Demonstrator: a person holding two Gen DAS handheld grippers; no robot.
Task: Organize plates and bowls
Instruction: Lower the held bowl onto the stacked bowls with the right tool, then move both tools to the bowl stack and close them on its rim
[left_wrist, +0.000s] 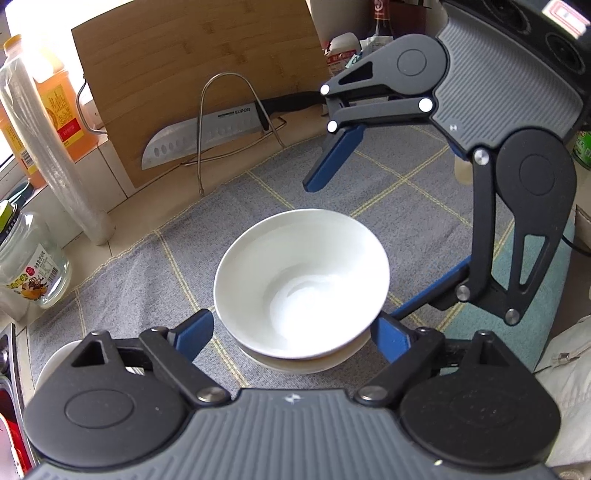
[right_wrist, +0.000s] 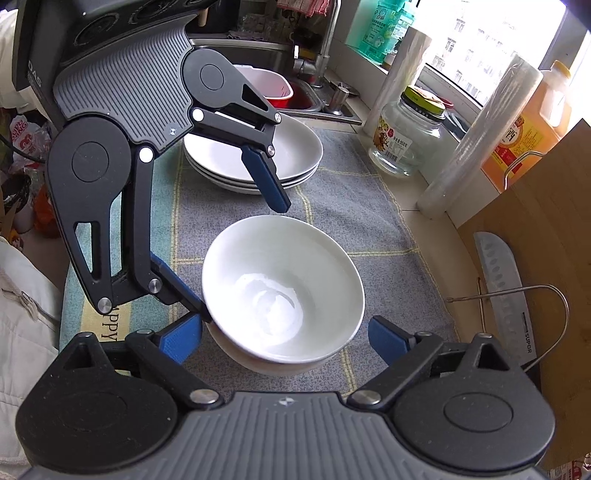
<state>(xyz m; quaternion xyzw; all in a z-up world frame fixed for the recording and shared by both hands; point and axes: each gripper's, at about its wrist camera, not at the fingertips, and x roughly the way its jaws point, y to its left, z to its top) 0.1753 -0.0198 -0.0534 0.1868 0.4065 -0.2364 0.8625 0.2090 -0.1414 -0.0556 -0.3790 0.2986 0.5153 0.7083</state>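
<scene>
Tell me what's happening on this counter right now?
A person works two handheld tongs over a white bowl nested on another bowl on the checked cloth. Both the left tongs and the right tongs stand open around it, pads clear of the rim. A stack of plates waits behind, near the sink.

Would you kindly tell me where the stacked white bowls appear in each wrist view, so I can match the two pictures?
Left wrist view: the stacked white bowls sit at lower centre, on the grey checked cloth.
Right wrist view: the stacked white bowls sit at lower centre, in front of the plate stack.
Shared landmark: the knife against the wooden board.
</scene>
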